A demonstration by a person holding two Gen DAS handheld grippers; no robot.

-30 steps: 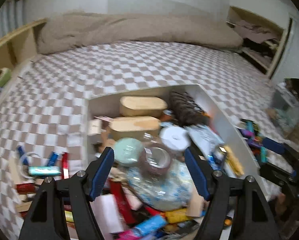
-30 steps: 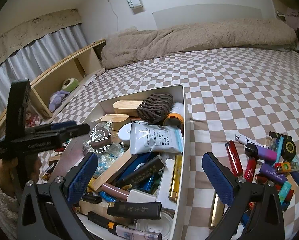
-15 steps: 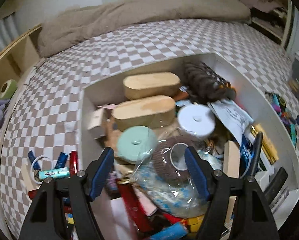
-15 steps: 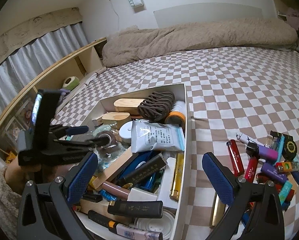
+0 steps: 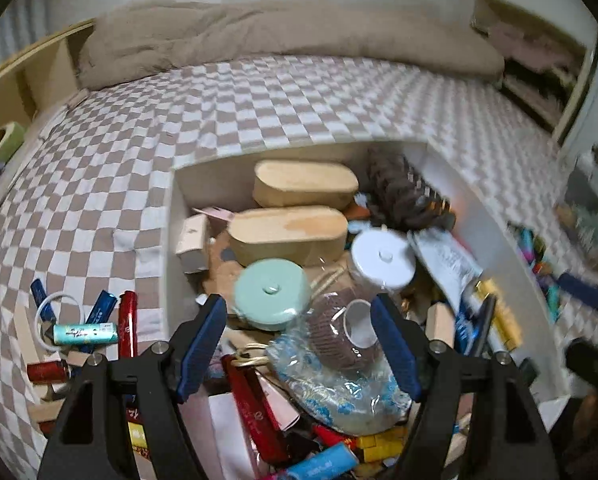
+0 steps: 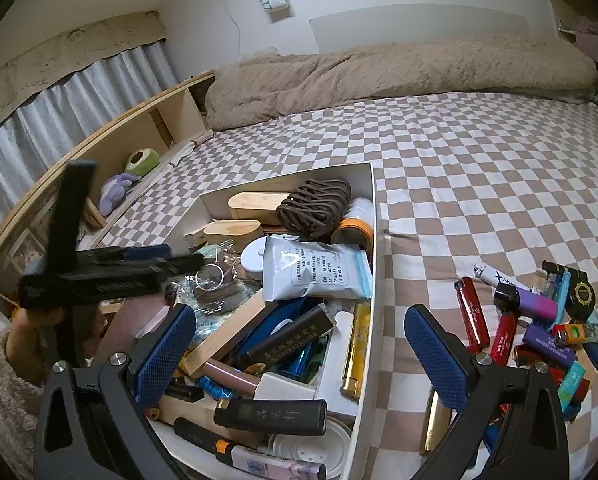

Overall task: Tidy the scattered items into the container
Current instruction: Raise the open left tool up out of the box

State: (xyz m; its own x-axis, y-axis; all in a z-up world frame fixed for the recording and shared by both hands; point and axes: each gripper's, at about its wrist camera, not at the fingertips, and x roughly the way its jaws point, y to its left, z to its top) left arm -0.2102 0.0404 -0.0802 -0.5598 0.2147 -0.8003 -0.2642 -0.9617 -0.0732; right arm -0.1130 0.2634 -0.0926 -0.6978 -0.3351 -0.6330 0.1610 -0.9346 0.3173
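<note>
A white box (image 6: 373, 216) on the checkered bed holds many items: two wooden cases (image 5: 289, 232), a brown cord bundle (image 6: 315, 206), a pale blue pouch (image 6: 317, 272), pens and tubes. My left gripper (image 5: 299, 338) is open and empty above the box's left end, over a brown tape roll in a clear bag (image 5: 347, 336). It shows in the right wrist view (image 6: 179, 260) too. My right gripper (image 6: 299, 344) is open and empty above the box's near end. Scattered lighters and tubes (image 6: 539, 320) lie right of the box; more (image 5: 83, 332) lie left of it.
A beige duvet (image 6: 399, 68) lies along the back of the bed. A wooden shelf (image 6: 139, 136) with a green roll and a plush toy runs along the left. A gold tube (image 6: 435, 420) lies just right of the box.
My left gripper dipped toward the box contents, then pulled back and up slightly, staying open. The bagged tape roll lies in the box. My right gripper has barely moved.
</note>
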